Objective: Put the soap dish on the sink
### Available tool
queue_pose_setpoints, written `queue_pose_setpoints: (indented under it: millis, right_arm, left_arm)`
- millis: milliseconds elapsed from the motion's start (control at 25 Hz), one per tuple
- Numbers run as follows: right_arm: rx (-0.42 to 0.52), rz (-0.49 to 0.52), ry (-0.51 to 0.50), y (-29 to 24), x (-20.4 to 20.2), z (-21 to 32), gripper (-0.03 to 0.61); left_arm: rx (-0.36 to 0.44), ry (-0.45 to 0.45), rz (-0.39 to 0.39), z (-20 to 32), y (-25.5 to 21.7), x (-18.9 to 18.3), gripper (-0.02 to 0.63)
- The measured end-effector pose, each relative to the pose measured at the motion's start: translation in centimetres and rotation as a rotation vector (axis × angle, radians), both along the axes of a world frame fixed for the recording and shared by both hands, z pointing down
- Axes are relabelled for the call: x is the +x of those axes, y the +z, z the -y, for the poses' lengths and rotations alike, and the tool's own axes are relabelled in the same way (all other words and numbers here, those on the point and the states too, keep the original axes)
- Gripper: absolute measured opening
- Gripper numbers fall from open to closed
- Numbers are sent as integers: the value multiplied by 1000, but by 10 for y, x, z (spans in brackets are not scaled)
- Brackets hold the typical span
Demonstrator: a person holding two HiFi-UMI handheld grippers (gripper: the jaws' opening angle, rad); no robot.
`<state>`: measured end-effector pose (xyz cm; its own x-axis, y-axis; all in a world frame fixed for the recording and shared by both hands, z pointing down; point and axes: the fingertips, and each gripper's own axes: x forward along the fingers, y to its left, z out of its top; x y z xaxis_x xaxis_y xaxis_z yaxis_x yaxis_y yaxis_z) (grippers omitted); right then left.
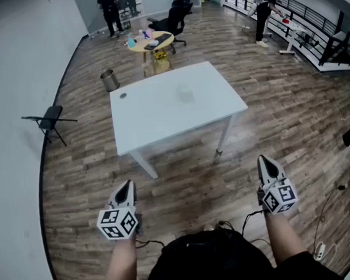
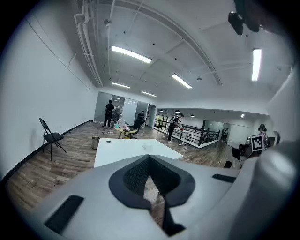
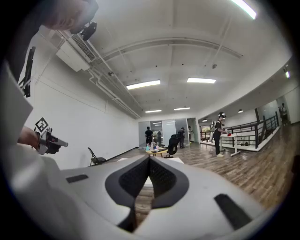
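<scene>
On the left gripper (image 2: 149, 158) the jaws are closed tip to tip, with nothing held between them. On the right gripper (image 3: 149, 158) the jaws are likewise closed and empty. Both are held well short of the white surface (image 1: 162, 116), over the wood floor (image 1: 183, 183).

A faint pale item (image 1: 185, 93) is seen near the middle of the surface. It is possibly the soap dish, but too small to confirm. A small dark spot (image 1: 122, 96) is noted near the surface's left edge. No sink is seen.

Step judged: approach, pickup not begun. Next, the surface is to be neared and one pair of jaws opened.
</scene>
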<state>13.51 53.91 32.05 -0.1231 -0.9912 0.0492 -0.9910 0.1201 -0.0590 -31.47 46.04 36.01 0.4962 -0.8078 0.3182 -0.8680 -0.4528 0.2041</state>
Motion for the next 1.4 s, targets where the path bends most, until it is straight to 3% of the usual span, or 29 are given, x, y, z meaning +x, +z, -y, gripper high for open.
queue_pose_setpoints:
  millis: [640, 880, 1400]
  right_arm:
    - [-48, 26, -35, 19, 12, 13, 6]
    - [-50, -30, -26, 15, 17, 17, 6]
    - [-77, 51, -47, 44, 63, 1, 6]
  left_arm:
    - [-31, 4, 14, 1, 15, 21, -11]
    - [-37, 1, 18, 13, 20, 30, -11]
    - [10, -35, 79, 1, 8, 70, -11]
